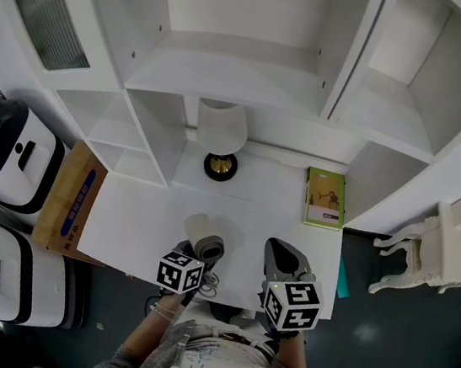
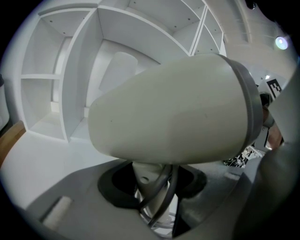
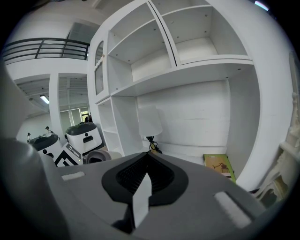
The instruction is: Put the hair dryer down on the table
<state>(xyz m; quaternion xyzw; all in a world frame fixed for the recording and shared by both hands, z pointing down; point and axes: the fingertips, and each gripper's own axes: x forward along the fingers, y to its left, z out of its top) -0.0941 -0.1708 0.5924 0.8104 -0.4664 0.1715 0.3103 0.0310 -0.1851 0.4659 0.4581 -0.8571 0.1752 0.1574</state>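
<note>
Filling most of the left gripper view, the hair dryer [image 2: 173,110] blocks my sight of the surface right under it, so I cannot tell whether it rests there or hangs just above. From the head view its lower part is covered by the gripper's marker cube [image 1: 180,272], and only the barrel shows.

That barrel is pale cream, fat and rounded, with a grey ring at its wide end. It lies roughly level. The cream handle [image 2: 143,178] points down from it, with a grey cord [image 2: 162,193] looped against it.

The left gripper [image 2: 150,197] has its jaws clamped on that handle, one on each side, the cord caught in alongside.

In the head view the dryer sits over the near edge of the white table [image 1: 251,216], close in front of me. The right gripper [image 3: 144,171] is just to its right and apart from it. In its own view the jaws are pressed together along a single seam.

Farther back on the table a lamp [image 1: 221,131] with a white shade stands near the rear wall, and a green book [image 1: 325,198] lies flat toward the right rear corner. White shelves [image 1: 241,44] rise behind both. A cardboard box [image 1: 71,197] leans at the table's left edge.
</note>
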